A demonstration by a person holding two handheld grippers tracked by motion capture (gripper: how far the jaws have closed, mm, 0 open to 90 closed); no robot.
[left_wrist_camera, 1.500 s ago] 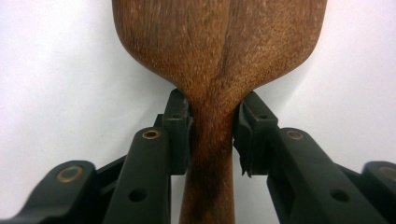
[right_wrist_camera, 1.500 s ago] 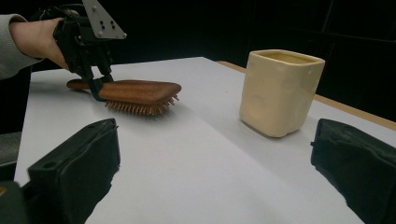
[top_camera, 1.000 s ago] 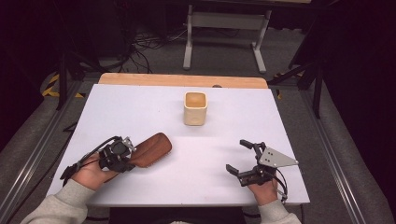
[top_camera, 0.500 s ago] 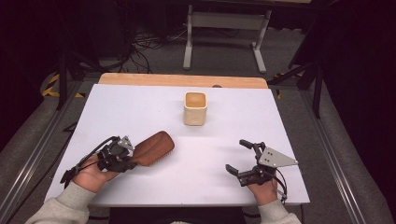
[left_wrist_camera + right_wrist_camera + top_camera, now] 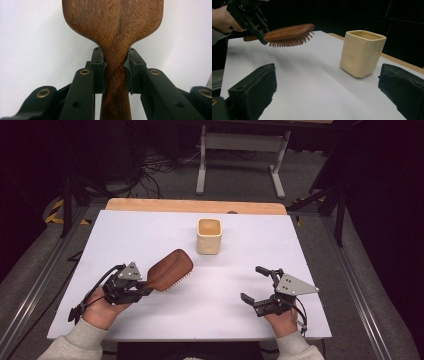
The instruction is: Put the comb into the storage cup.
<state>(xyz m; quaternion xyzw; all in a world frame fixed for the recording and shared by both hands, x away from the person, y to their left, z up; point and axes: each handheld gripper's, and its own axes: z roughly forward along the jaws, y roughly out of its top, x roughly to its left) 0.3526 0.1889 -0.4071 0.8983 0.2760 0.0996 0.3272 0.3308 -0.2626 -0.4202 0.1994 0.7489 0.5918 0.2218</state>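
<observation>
Cup [image 5: 209, 235] sole obstacle mid-table [image 5: 310, 250]; surroundings open

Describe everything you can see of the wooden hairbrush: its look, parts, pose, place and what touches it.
The hairbrush is dark reddish-brown wood with a smooth, rounded oval back and a narrow handle. Short brown bristles stick down from its underside. It is held clear of the white table, roughly level, head angled towards the cream cup. The left gripper is shut on its handle just below the head, one black jaw pressing each side. Nothing else touches it.
</observation>
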